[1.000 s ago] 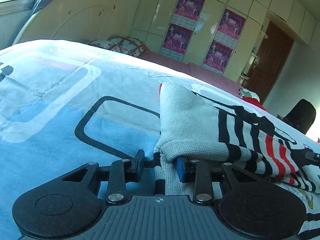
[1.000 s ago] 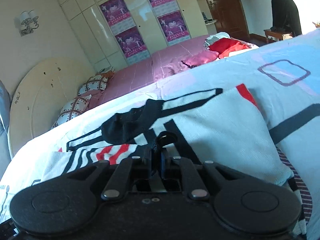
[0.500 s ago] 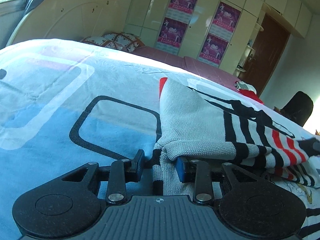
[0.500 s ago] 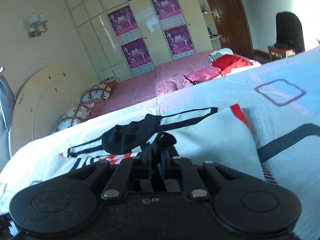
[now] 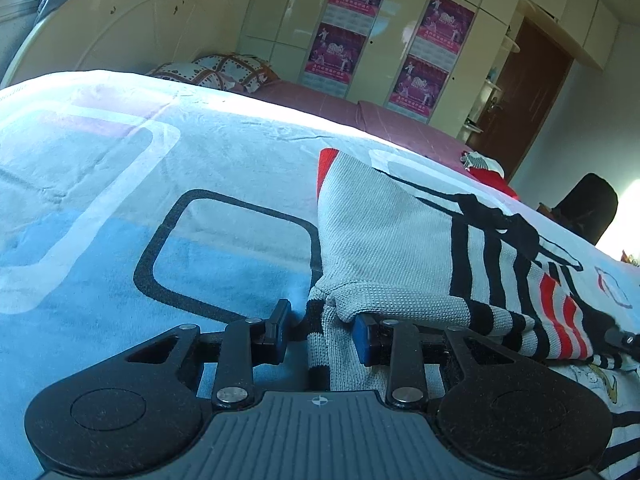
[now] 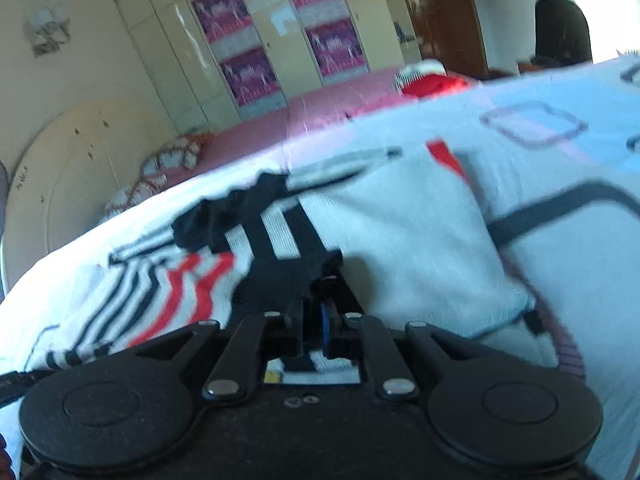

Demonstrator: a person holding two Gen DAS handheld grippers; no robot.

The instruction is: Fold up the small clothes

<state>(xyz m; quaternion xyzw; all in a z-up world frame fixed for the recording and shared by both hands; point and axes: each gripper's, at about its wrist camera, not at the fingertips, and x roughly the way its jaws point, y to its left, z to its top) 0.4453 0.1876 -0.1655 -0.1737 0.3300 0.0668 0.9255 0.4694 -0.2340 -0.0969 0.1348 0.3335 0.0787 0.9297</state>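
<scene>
Two grippers sit at the near edge of the striped knit garment (image 5: 392,248), which lies part-folded on the blue patterned bedsheet (image 5: 120,208). Our left gripper (image 5: 322,326) is spread wide with the hem loose between its fingers, and our right gripper (image 6: 316,316) is narrowed almost closed, seemingly pinching black fabric, though blur hides it. We judge a fold just laid; next, let go and regrip for the following fold.

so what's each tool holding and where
The right tool pinches the striped sweater at its black edge. The left tool is open around its folded grey hem, not clamped.
</scene>
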